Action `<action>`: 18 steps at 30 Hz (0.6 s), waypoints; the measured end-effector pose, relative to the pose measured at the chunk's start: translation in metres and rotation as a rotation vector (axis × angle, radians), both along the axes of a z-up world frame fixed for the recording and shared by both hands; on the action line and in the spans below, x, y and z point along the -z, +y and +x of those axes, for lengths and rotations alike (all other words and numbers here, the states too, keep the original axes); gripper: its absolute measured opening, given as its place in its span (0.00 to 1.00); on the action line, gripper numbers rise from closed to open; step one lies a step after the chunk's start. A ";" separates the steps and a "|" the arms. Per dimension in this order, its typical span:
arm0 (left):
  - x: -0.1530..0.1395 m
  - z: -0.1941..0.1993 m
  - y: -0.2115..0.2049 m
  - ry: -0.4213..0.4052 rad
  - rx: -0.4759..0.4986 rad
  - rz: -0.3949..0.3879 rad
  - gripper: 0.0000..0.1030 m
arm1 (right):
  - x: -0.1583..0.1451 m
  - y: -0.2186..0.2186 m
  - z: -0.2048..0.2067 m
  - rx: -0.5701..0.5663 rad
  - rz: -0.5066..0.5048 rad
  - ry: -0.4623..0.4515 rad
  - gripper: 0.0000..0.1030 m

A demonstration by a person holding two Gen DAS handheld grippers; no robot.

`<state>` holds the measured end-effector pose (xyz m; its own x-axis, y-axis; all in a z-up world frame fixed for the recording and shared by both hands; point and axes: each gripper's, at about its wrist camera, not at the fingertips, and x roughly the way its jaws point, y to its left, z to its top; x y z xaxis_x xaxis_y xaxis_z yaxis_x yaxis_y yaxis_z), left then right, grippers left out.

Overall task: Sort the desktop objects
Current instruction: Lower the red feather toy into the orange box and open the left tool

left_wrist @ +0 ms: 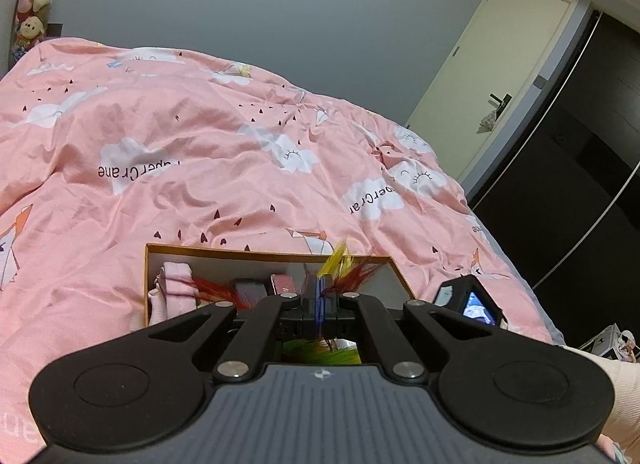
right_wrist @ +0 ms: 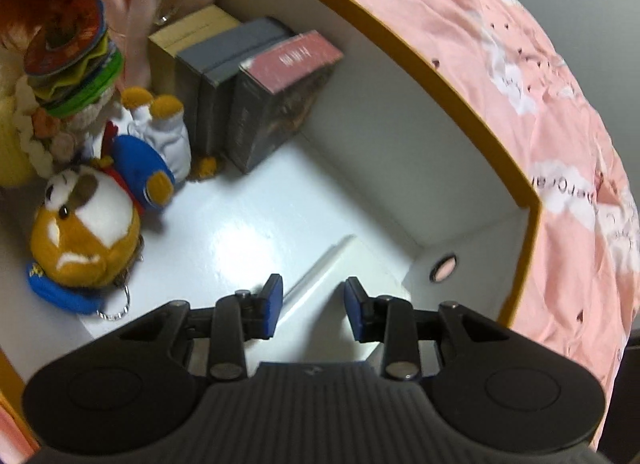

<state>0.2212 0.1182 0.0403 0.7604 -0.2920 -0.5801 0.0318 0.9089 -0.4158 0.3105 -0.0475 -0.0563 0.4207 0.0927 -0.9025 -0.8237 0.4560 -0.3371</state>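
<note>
Feather toy [right_wrist: 68, 51] cut off at top edge; feathers [left_wrist: 340, 260] blurred.

Soft, even indoor light, a touch dim. Glare flares off the white box floor [right_wrist: 248, 232] in the right wrist view. Fisheye bends every edge, corners going black. The feathered toy [left_wrist: 340, 264] smears with blur; the plush [right_wrist: 84, 232] sits reasonably sharp, casting soft shadows.
</note>
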 end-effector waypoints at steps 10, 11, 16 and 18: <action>-0.014 0.011 0.010 -0.024 -0.075 0.089 0.00 | -0.029 -0.010 -0.018 0.022 0.164 0.022 0.31; -0.014 0.014 0.012 -0.023 -0.088 0.100 0.00 | -0.034 -0.013 -0.022 0.027 0.189 0.015 0.31; -0.006 0.033 0.017 0.011 -0.113 0.129 0.00 | -0.052 -0.022 -0.032 0.047 0.279 0.003 0.31; -0.001 0.040 0.017 0.030 -0.116 0.140 0.00 | -0.056 -0.027 -0.035 0.057 0.302 0.006 0.31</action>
